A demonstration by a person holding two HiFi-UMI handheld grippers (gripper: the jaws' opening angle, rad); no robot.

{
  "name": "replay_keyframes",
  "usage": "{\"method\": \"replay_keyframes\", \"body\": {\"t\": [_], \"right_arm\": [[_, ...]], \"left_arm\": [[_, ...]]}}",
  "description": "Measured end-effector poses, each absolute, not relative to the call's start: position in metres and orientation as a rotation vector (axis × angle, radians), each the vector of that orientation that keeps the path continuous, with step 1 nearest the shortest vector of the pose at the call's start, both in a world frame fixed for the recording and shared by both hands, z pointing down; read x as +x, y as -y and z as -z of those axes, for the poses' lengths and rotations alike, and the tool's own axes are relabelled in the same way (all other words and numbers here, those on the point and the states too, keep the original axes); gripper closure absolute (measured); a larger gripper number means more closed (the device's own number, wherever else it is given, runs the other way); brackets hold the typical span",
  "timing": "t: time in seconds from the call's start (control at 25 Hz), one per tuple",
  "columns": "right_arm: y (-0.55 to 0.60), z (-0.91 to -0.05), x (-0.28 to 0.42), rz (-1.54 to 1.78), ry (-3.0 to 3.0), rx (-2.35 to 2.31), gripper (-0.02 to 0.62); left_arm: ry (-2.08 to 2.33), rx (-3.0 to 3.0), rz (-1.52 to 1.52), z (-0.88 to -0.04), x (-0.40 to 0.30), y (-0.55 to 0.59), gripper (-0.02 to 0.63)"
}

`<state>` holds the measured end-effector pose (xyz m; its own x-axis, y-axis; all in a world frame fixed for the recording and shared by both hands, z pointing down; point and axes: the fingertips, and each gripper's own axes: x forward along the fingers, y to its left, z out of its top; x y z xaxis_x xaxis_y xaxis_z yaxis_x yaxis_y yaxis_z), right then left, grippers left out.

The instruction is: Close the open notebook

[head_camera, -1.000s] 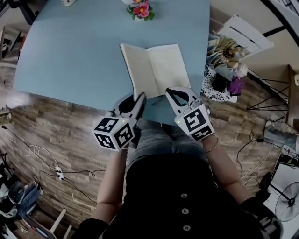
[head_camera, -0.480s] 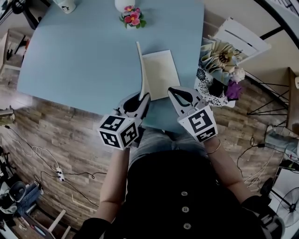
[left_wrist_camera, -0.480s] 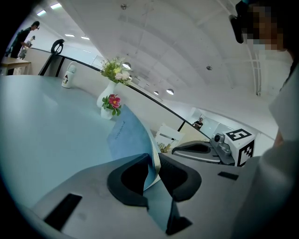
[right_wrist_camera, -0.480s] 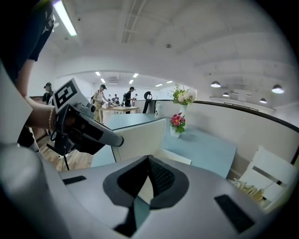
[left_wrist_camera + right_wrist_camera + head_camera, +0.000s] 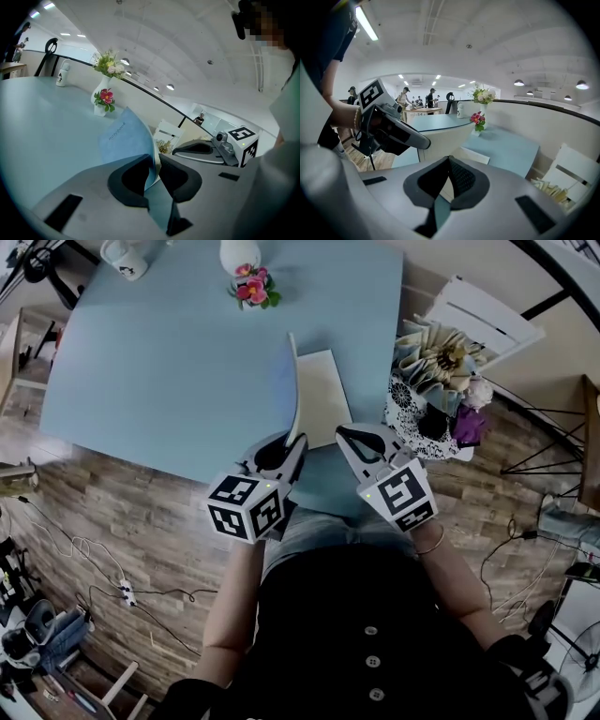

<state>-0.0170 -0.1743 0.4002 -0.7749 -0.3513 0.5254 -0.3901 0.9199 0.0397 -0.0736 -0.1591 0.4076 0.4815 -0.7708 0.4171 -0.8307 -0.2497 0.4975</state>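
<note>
Mid-close, judging by the notebook: lying at the near right part of the surface, right half flat with a cream page up, blue cover on the left stood almost upright on the spine. Pinched narrow on the near lower edge of that cover with the left hand-held gripper, pads on both faces. Just to the right, the right hand-held gripper, jaws together on nothing, poised by the near edge of the flat half; touching or not, impossible to tell.

To finish well:

- Swing the cover rightward over the spine in an arc, not a straight push, so as not to drag the whole notebook across the surface.
- Grip firmly enough to stop the thin cover sliding out, yet not so hard as to crease it.
- Expect some bowing: already curved in the left gripper view.
- Lower gently past vertical rather than letting drop, and line up the near edges before release.
- Move the right hand-held gripper clear to the right first. Alternatively, rest its closed tip on the right margin of the flat page to pin the notebook, then slip out before the landing.
- Open the left jaws only once flat, and withdraw toward the near side, to avoid flipping the cover back up.
- Mind the vase of flowers at the far side: well apart, so probably no risk.
</note>
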Motion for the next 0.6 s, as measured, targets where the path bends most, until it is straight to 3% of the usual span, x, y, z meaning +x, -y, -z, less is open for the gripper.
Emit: {"method": "replay_keyframes", "body": {"t": [0.6], "right_arm": [[0.183,-0.414,0.017,-0.242,2.537,0.619,0.591]], "left_arm": [[1.298,2.062,-0.234,-0.422,-0.046,0.174,0.541]]}}
